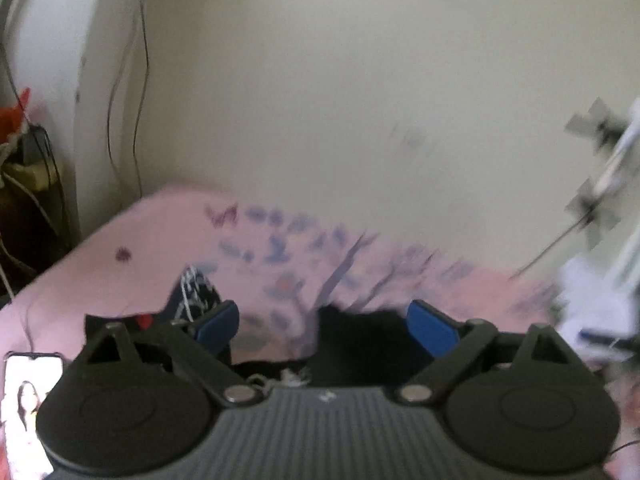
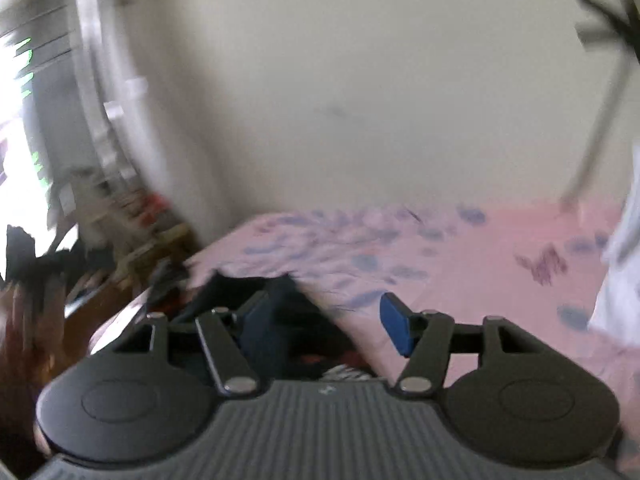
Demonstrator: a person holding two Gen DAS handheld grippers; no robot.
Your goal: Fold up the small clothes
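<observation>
Both views are blurred. A dark garment (image 1: pixel 356 340) lies on a pink bed sheet (image 1: pixel 132 232) printed with butterflies, low in the left wrist view, with a patterned dark piece (image 1: pixel 198 296) at its left. My left gripper (image 1: pixel 326 326) is open above the dark garment, holding nothing. In the right wrist view the dark clothes (image 2: pixel 280 320) lie at the bed's near left edge on the pink sheet (image 2: pixel 500 240). My right gripper (image 2: pixel 326 328) is open over them, empty.
A lit phone (image 1: pixel 30 412) lies at the bed's left corner. A cream wall (image 1: pixel 360 80) rises behind the bed. Cluttered items (image 1: pixel 20 168) stand left of the bed. A white garment (image 2: pixel 624 260) hangs at the right. Shelves with clutter (image 2: pixel 120 220) stand left.
</observation>
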